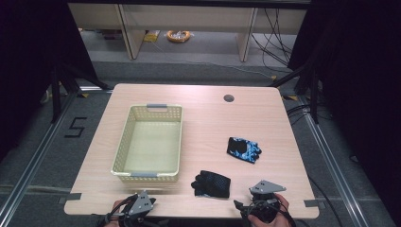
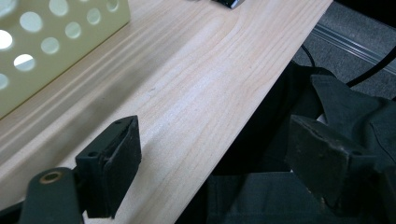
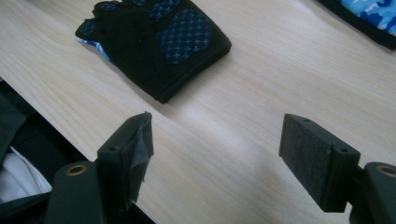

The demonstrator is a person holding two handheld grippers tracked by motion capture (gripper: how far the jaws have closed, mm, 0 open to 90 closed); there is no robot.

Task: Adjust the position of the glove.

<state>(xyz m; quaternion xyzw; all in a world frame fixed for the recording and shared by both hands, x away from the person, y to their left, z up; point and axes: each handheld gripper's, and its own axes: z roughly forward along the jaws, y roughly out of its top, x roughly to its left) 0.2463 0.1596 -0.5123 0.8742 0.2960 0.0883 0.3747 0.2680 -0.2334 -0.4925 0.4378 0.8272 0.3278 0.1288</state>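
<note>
In the high view, we see the left gripper at the bottom edge left of centre, and the right gripper at the bottom right of centre. The black glove lies low in the middle, the blue-patterned glove up and right of it, the cream basket in the left half of the table.

In the left gripper view, we find the jaws wide apart with nothing between them, over the table edge; the basket wall sits upper left.

In the right gripper view, jaws stand wide and empty; the black glove lies at upper left, apart from them.
</note>
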